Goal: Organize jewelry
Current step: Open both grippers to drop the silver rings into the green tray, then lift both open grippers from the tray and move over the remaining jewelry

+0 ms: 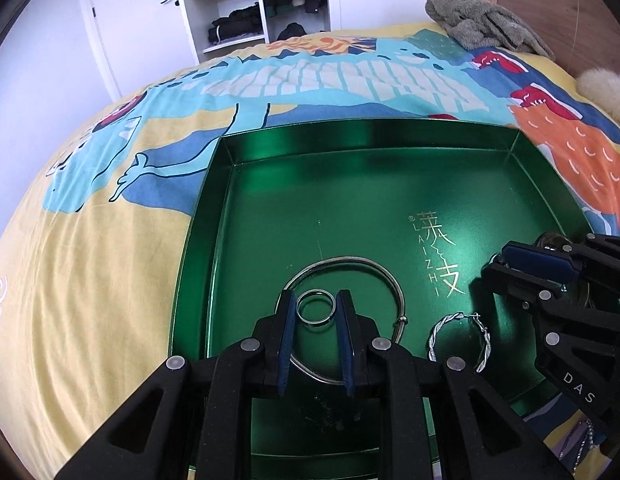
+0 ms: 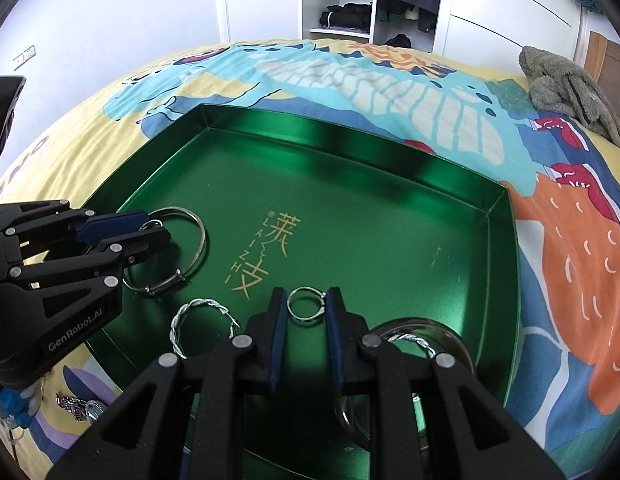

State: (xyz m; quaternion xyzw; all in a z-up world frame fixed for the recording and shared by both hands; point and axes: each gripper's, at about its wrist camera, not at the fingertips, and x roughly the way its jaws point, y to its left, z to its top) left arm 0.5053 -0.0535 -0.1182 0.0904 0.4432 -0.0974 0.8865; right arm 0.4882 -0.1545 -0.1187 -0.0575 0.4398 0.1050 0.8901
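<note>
A green metal tray [image 1: 230,184] [image 2: 497,248] lies on the bed. In the left wrist view my left gripper [image 1: 315,304] is shut on a small silver ring [image 1: 315,307], low over a thin silver bangle [image 1: 349,264]. A twisted silver hoop earring [image 1: 459,340] lies to its right. In the right wrist view my right gripper [image 2: 308,300] is shut on a second small ring [image 2: 306,304]. The bangle [image 2: 190,248], the twisted hoop [image 2: 198,320], another twisted hoop [image 2: 413,342] and a clear bangle [image 2: 449,336] lie in the tray.
The bed has a colourful printed cover [image 1: 90,280]. A grey plush toy [image 1: 481,24] lies near the wooden headboard. A chain [image 1: 581,440] and other small pieces [image 2: 82,404] lie on the cover beside the tray. An open wardrobe [image 2: 349,0] stands behind.
</note>
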